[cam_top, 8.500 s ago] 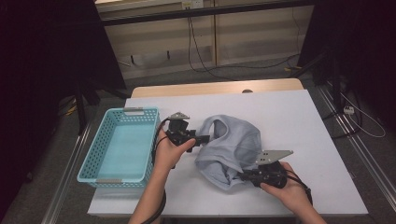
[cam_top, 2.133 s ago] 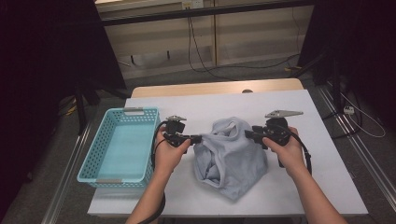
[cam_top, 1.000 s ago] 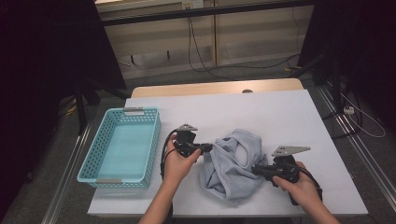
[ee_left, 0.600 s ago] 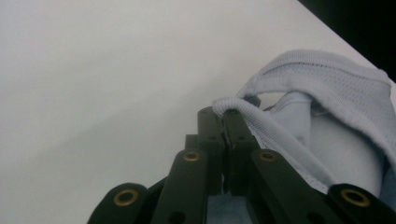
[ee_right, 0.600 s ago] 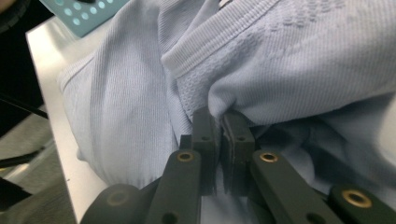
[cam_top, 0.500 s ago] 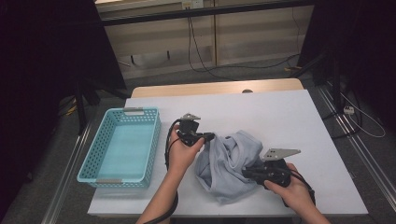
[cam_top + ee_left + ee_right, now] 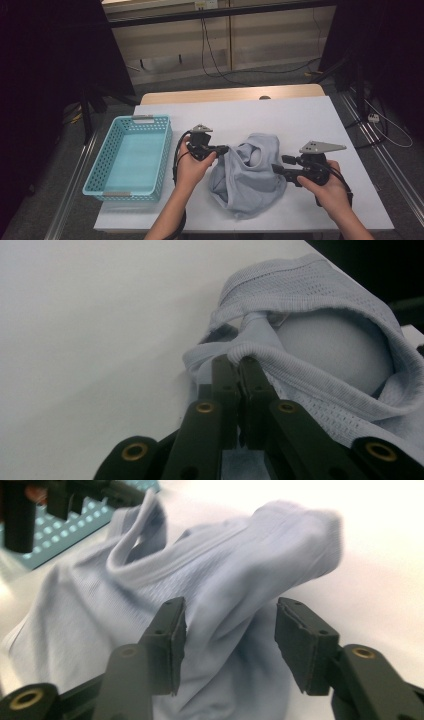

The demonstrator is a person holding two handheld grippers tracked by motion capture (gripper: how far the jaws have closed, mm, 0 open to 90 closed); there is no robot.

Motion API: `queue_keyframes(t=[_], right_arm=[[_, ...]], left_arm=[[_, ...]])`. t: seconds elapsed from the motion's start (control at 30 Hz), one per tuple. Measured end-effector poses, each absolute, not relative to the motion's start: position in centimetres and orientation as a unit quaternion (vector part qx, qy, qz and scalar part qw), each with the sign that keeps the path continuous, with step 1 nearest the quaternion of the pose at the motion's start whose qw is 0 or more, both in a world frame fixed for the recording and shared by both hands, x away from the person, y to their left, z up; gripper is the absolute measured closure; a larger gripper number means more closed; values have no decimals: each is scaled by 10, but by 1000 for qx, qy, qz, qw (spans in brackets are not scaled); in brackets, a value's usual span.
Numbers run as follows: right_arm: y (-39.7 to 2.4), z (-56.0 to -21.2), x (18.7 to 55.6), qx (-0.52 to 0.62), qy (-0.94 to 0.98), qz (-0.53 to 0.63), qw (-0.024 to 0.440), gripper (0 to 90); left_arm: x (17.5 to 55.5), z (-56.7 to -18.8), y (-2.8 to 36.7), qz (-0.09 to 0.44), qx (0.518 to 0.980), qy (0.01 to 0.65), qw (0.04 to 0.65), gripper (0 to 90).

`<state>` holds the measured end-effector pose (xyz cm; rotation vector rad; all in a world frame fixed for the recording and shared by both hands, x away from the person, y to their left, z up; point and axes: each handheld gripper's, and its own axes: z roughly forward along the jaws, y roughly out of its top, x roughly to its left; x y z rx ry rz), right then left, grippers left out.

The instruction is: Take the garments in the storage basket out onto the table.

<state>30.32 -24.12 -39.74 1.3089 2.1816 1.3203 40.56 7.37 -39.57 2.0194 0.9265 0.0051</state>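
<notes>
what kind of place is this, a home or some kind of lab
Most likely a lab or recording workspace, not a home: a plain white table holding just a light blue garment and a blue basket, loose cables across the floor, and dark curtains at the sides.

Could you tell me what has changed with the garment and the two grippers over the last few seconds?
The right gripper carried its side of the light blue garment down toward the table's near edge; its jaws have just been opening, so that side is released, with cloth lying loose between them. The garment is now bunched. The left gripper stays shut on the ribbed hem, and the blue basket has not moved.
</notes>
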Motion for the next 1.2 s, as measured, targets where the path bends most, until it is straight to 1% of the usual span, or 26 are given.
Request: queue_keyframes(t=[0.07,0.17,0.4,0.6,0.7,0.73,0.97,1.03,1.07,1.1,1.17,1.2], right_arm=[[-241,-392,308,456,751,454,151,402],[-240,-384,317,459,746,453,166,397],[-230,-370,342,463,746,439,191,351],[-221,-373,371,471,757,412,188,302],[-214,-376,382,463,765,406,191,323],[-212,-376,386,462,765,407,192,317],[-196,-382,408,478,765,401,161,315],[-192,-385,412,479,767,398,153,344],[-191,-387,412,480,768,397,146,391],[-190,-389,413,479,772,395,136,466],[-189,-393,412,475,781,385,128,573],[-189,-394,410,473,785,380,127,690]], left_arm=[[406,-396,74,1,814,374,444,877],[405,-396,75,-1,817,373,441,877],[405,-393,74,-2,820,370,437,878],[406,-392,73,-3,822,369,434,878],[408,-394,73,-4,822,371,432,877],[408,-394,73,-4,822,371,432,878],[411,-393,72,-4,827,371,423,878],[411,-392,72,-3,826,371,424,878],[411,-391,72,-3,826,371,425,878],[411,-391,72,-2,826,371,425,878],[412,-391,73,-1,826,372,424,877],[412,-392,75,-1,825,374,424,878]])
